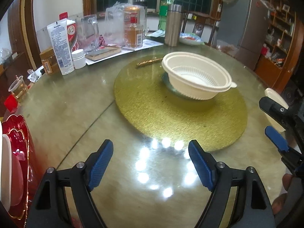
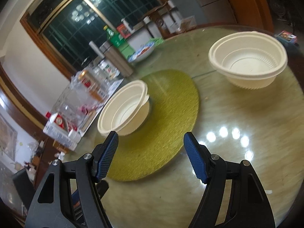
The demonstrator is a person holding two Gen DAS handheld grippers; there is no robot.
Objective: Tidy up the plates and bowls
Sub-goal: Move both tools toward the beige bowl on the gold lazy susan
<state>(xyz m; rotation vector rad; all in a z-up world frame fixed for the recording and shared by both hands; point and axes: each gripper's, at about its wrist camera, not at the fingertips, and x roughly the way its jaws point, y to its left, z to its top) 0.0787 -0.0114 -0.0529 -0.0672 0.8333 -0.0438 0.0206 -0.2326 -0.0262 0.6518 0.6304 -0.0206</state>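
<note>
A cream-white ribbed disposable plastic bowl (image 1: pixel 197 76) stands upright near the middle of a round gold textured turntable mat (image 1: pixel 171 114), resting on a small glass hub at the mat's centre. In the right wrist view, the same bowl (image 2: pixel 123 108) is seen on the mat (image 2: pixel 157 133), and a second cream-white ribbed plastic bowl (image 2: pixel 247 60) of the same kind stands well apart from it on the bare greenish glass-topped round desk (image 2: pixel 237 114), off the mat and toward the far edge. At the left rim of the desk (image 1: pixel 76 114) lies a red scalloped plate with a gold edge (image 1: pixel 20 152), carrying something white and pale pink that is cut off by the picture's border.

The left tongs (image 1: pixel 151 165), black with blue ribbed pads, hang over the shiny desk just short of the mat, their jaws standing well apart with nothing between them. The right tongs (image 2: pixel 151 155) hover above the near edge of the mat, jaws likewise apart and empty, with the mat-borne bowl just beyond their left pad. From the left wrist view, the right tongs (image 1: pixel 273 117) appear at the right edge.

Behind the mat lies a thin gold stick-like object (image 1: pixel 149 62). Farther back, along the desk's far side, stand a white lotion tube (image 1: pixel 59 47), a small white-capped jar (image 1: pixel 78 58), a glass mug (image 1: pixel 90 32), an amber liquid bottle (image 1: pixel 134 36), a steel flask (image 1: pixel 173 25) and a green soda bottle (image 1: pixel 165 11).
</note>
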